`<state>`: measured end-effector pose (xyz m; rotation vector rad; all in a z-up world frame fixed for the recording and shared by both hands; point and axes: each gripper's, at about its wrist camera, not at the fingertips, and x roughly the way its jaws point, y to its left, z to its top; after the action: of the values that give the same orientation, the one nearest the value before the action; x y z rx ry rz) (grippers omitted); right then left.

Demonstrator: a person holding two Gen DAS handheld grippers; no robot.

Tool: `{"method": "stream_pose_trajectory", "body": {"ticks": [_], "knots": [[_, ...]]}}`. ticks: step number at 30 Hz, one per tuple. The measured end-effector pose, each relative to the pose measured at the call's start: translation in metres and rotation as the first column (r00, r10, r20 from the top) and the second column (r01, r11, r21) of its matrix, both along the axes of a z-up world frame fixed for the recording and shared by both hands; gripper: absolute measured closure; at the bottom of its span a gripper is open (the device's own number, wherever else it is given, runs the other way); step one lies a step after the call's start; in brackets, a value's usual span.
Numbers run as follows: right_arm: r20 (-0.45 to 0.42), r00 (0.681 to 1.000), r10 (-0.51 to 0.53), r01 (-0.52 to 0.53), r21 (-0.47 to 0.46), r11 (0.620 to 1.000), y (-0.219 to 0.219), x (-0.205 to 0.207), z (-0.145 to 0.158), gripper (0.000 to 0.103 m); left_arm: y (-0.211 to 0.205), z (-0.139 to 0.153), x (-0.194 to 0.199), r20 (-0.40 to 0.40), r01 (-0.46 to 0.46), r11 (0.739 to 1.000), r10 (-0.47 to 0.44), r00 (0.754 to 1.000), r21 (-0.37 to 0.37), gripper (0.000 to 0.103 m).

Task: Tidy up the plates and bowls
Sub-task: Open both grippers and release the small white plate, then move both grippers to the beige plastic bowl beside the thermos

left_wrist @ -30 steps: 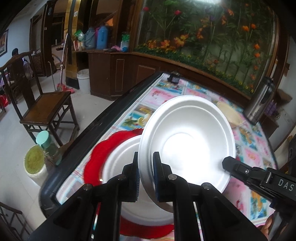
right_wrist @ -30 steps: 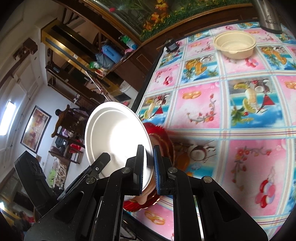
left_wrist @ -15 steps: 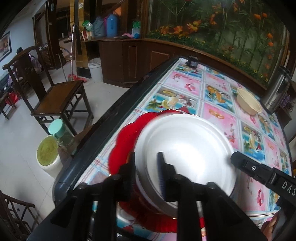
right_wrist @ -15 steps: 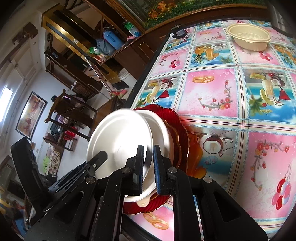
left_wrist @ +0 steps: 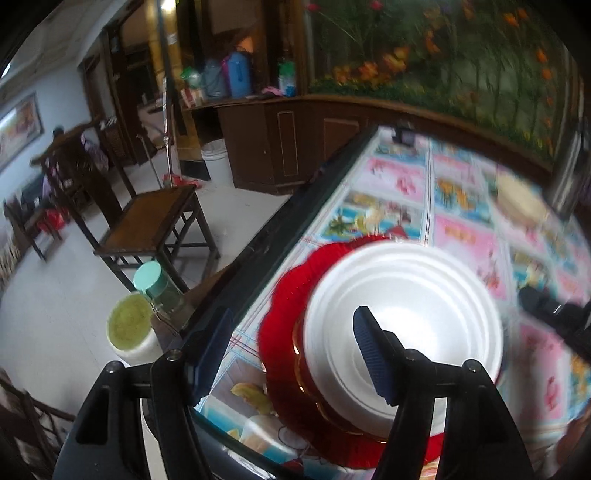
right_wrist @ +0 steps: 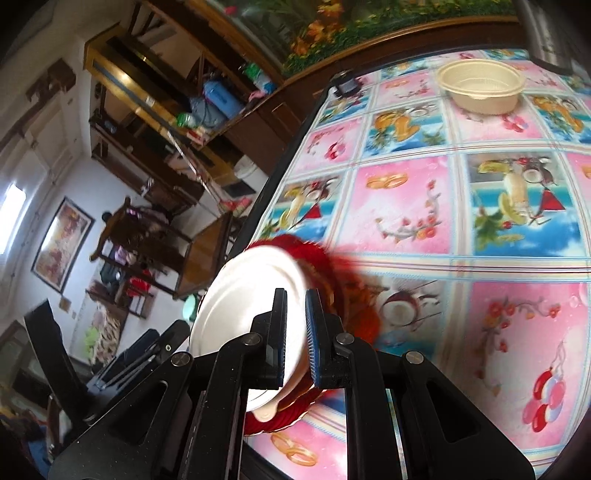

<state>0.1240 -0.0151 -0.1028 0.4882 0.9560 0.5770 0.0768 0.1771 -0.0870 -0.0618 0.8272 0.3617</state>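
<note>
A white plate (left_wrist: 402, 314) lies on top of a stack with a red scalloped plate (left_wrist: 284, 314) at the bottom, near the table's left edge. My left gripper (left_wrist: 290, 354) is opening; one finger hovers over the white plate and the other over the table edge, and neither pad presses the rim. In the right wrist view my right gripper (right_wrist: 296, 332) is shut on the rim of the white plate (right_wrist: 251, 295), above the red plate (right_wrist: 354, 295). A cream bowl (right_wrist: 480, 88) stands far back on the table.
The table (right_wrist: 406, 206) wears a pink and blue patterned cloth. A steel flask (right_wrist: 546, 33) stands behind the bowl and a small dark object (right_wrist: 345, 85) at the far corner. On the floor to the left are a wooden chair (left_wrist: 147, 221) and jars (left_wrist: 155, 288).
The white plate has come down from a tilted hold to lie flat on the stack. My left jaws have opened off its rim. The right gripper stays shut on it.
</note>
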Motion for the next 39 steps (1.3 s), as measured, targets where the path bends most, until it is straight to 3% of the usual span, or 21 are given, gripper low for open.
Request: {"method": "stream_pose_trajectory", "body": {"ticks": [4, 7, 14, 17, 20, 23, 25, 27, 30, 36, 39], "knots": [[-0.016, 0.999, -0.029, 0.029, 0.024, 0.999, -0.016, 0.005, -0.003, 0.091, -0.007, -0.018, 0.009, -0.066, 0.031, 0.999, -0.032, 0.997, -0.023, 0.035], [-0.009, 0.998, -0.059, 0.059, 0.038, 0.998, -0.033, 0.009, -0.001, 0.091, -0.008, -0.016, 0.008, -0.059, 0.033, 0.999, -0.034, 0.998, -0.029, 0.035], [0.019, 0.978, -0.208, 0.207, 0.050, 0.977, -0.105, 0.031, -0.002, 0.092, -0.015, 0.017, 0.004, 0.018, 0.035, 0.996, -0.033, 0.999, -0.078, 0.035], [-0.006, 0.961, -0.278, 0.278, 0.072, 0.958, -0.145, 0.045, -0.010, 0.092, -0.038, 0.035, 0.012, 0.046, 0.092, 0.991, -0.087, 0.995, -0.098, 0.035], [-0.016, 0.939, -0.343, 0.343, 0.075, 0.936, -0.186, 0.063, -0.018, 0.092, -0.067, 0.047, 0.028, 0.058, 0.151, 0.977, -0.144, 0.988, -0.148, 0.026], [-0.029, 0.925, -0.379, 0.380, 0.076, 0.922, -0.226, 0.082, -0.027, 0.088, -0.099, 0.052, 0.056, 0.035, 0.191, 0.959, -0.188, 0.982, -0.208, 0.025], [-0.032, 0.916, -0.400, 0.401, 0.087, 0.912, -0.254, 0.092, -0.037, 0.086, -0.118, 0.053, 0.082, 0.023, 0.209, 0.933, -0.212, 0.977, -0.293, 0.024], [-0.036, 0.910, -0.412, 0.414, 0.095, 0.905, -0.272, 0.098, -0.048, 0.074, -0.134, 0.052, 0.108, 0.010, 0.203, 0.918, -0.212, 0.977, -0.340, 0.024], [-0.103, 0.898, -0.428, 0.438, 0.127, 0.890, -0.295, 0.111, -0.065, 0.073, -0.167, 0.047, 0.157, 0.000, 0.172, 0.931, -0.181, 0.983, -0.322, 0.024], [-0.069, 0.903, -0.424, 0.429, 0.164, 0.888, -0.305, 0.112, -0.049, 0.073, -0.202, 0.023, 0.240, -0.055, 0.133, 0.951, -0.154, 0.987, -0.279, 0.024], [-0.126, 0.907, -0.401, 0.421, 0.238, 0.876, -0.307, 0.111, -0.053, 0.073, -0.205, 0.011, 0.270, -0.092, 0.104, 0.951, -0.136, 0.986, -0.291, 0.024]]}}
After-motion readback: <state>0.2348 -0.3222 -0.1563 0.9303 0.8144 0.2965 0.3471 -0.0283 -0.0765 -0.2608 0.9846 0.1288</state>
